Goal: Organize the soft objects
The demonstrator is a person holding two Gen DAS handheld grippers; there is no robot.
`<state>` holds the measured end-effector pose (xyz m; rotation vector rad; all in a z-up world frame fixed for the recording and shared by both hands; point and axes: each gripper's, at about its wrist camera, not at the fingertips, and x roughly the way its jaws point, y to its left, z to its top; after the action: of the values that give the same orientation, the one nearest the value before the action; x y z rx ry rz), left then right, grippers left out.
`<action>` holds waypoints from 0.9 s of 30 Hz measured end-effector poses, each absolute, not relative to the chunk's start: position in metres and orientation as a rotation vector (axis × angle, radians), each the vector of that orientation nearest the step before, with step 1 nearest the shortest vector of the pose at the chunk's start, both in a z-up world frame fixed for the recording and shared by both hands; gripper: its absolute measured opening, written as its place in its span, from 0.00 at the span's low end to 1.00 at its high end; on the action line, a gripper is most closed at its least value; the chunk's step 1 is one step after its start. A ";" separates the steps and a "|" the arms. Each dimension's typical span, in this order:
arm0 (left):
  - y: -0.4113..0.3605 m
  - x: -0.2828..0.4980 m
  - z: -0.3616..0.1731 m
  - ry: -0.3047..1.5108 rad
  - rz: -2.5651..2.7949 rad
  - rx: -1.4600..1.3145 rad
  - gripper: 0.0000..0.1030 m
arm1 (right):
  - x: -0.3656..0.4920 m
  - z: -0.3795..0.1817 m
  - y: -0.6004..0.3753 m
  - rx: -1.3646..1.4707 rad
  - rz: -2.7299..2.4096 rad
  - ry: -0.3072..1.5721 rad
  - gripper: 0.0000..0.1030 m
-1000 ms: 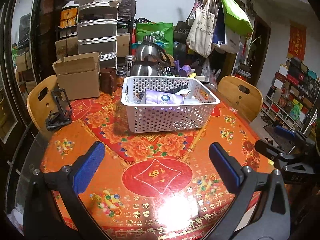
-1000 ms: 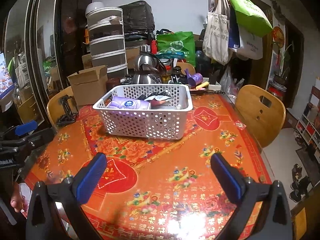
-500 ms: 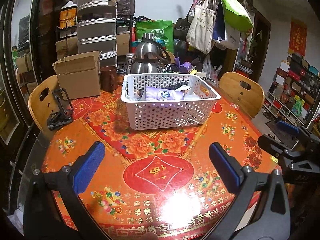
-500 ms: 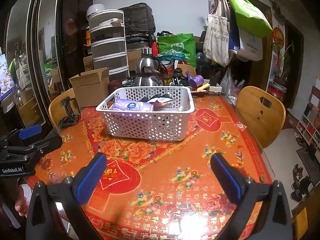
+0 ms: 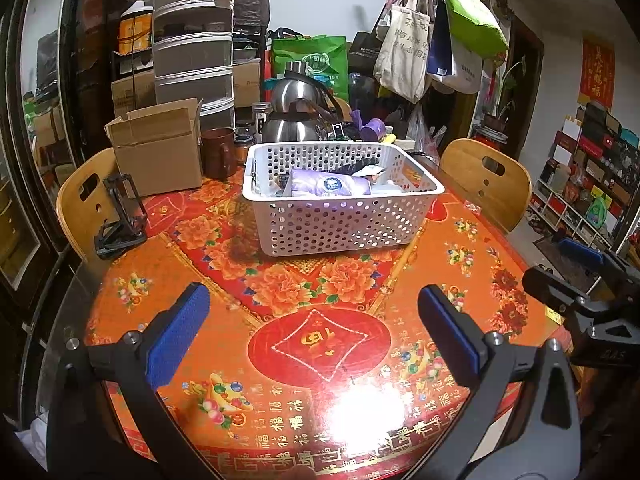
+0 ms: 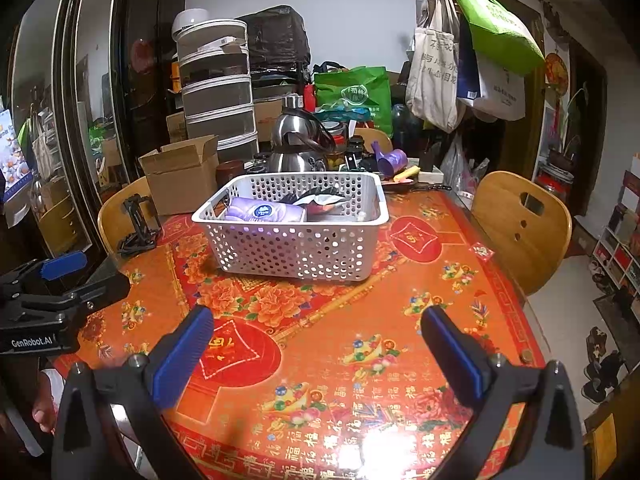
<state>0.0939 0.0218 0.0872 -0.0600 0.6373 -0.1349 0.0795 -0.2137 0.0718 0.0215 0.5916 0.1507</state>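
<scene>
A white perforated basket (image 5: 344,216) stands on the red and orange round table (image 5: 320,344); it also shows in the right wrist view (image 6: 296,240). Inside lie a purple soft pack (image 5: 328,188), also in the right wrist view (image 6: 264,213), and a dark and white item (image 6: 320,199). My left gripper (image 5: 314,332) is open and empty above the table's near part, well short of the basket. My right gripper (image 6: 316,344) is open and empty, also short of the basket.
A cardboard box (image 5: 160,152), a brown mug (image 5: 218,152) and steel kettles (image 5: 296,112) stand behind the basket. A black stand (image 5: 120,216) sits at the table's left. Wooden chairs (image 5: 486,180) flank the table. Bags hang on a rack (image 6: 460,52).
Both grippers have drawn back and risen slightly, so the basket looks a little farther away. Both stay open and empty. The basket has not moved.
</scene>
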 end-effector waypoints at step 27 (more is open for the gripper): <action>0.021 0.101 0.080 0.649 -0.143 -0.053 1.00 | 0.080 0.072 -0.214 0.022 0.150 0.589 1.00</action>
<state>0.1005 0.0211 0.0800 -0.0529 0.6490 -0.1427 0.0799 -0.2141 0.0722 0.0224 0.5892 0.1504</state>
